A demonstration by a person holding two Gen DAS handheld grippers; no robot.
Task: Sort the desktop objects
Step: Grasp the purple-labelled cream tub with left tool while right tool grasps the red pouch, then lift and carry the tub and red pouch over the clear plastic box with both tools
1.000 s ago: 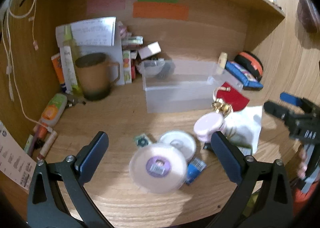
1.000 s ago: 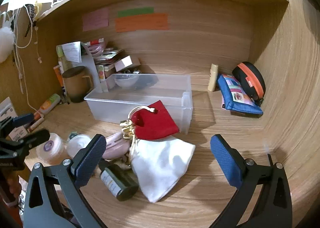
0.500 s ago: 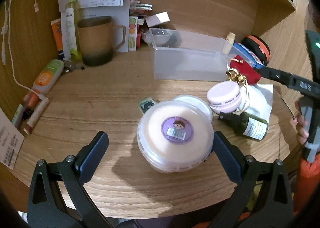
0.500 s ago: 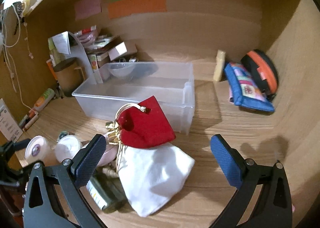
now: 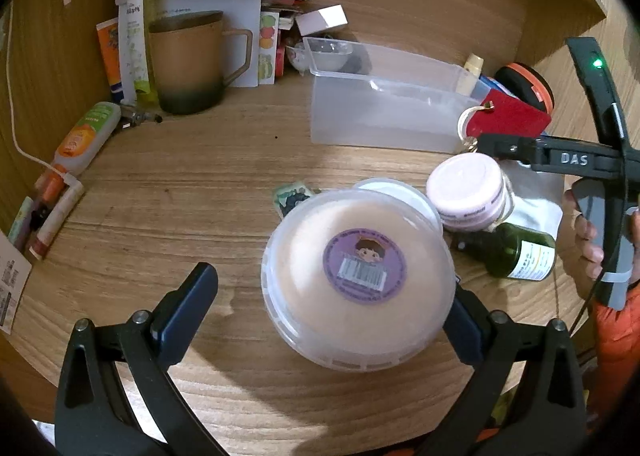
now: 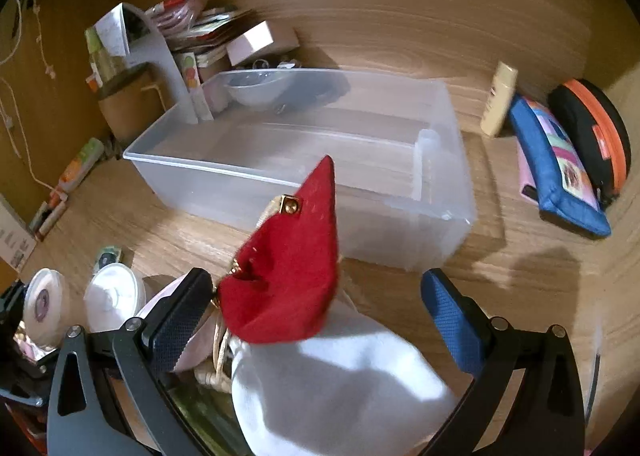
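A large round tub (image 5: 356, 280) with a purple sticker on its lid sits between the fingers of my open left gripper (image 5: 324, 316). Its right edge covers the right fingertip; the left fingertip stands well apart from it. Behind it lie a white lid (image 5: 392, 192), a pink jar (image 5: 468, 192) and a green bottle (image 5: 520, 252). My right gripper (image 6: 316, 320) is open around a red pouch (image 6: 292, 268), which rests on a white cloth bag (image 6: 340, 376). Neither pad touches the pouch. A clear plastic bin (image 6: 320, 168) stands just beyond it.
A brown mug (image 5: 188, 60), papers and tubes crowd the back left. A blue pouch (image 6: 556, 164), an orange-rimmed black case (image 6: 592, 132) and a cream tube (image 6: 498, 100) lean at the back right. Wooden walls enclose the desk on three sides. A person's fingers (image 5: 588, 240) show at the right.
My left gripper has closed in on the large tub, which now fills the gap between its fingers. My right gripper has moved forward and down over the red pouch.
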